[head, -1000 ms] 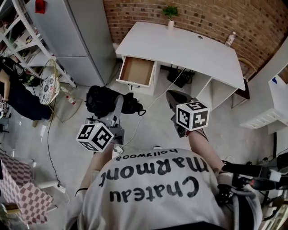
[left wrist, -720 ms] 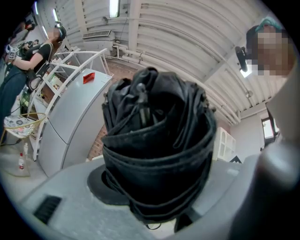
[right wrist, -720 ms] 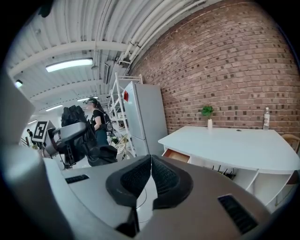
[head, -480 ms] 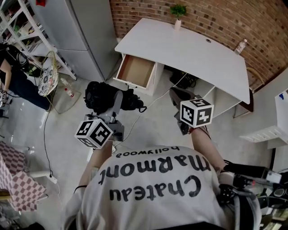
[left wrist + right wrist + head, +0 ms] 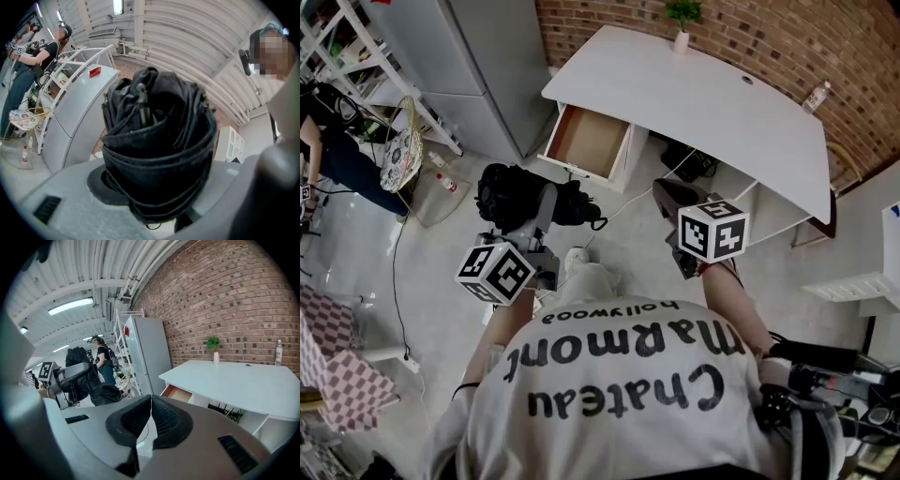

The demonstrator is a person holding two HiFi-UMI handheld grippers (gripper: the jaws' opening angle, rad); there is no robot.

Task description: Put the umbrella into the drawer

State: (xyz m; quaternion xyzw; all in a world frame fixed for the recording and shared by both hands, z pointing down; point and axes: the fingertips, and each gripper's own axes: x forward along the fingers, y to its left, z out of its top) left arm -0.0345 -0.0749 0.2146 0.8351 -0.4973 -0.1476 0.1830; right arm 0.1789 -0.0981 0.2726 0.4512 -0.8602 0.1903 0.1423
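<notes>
A folded black umbrella [image 5: 517, 199] sits crosswise between the jaws of my left gripper [image 5: 542, 208], which is shut on it. In the left gripper view the umbrella [image 5: 157, 150] fills the middle and hides the pads. The open wooden drawer [image 5: 589, 141] of the white desk [image 5: 703, 89] lies just beyond the umbrella, with floor between them. My right gripper [image 5: 671, 201] hovers to the right, in front of the desk's open shelf space. Its pads [image 5: 161, 420] touch each other with nothing between them. From that view the drawer [image 5: 177, 392] shows ahead and the umbrella [image 5: 104, 393] to the left.
A grey fridge [image 5: 478, 66] stands left of the desk, with white shelves [image 5: 337, 56] beyond it. A person [image 5: 342, 164] stands at far left beside a round wire fan [image 5: 401, 159]. Cables [image 5: 689, 161] lie under the desk. A potted plant [image 5: 682, 23] and a bottle [image 5: 817, 96] stand on the desk.
Both grippers have moved a little toward the desk and drawer, sinking slightly. The umbrella stays gripped in the left one. A foot has come into view below the umbrella.
</notes>
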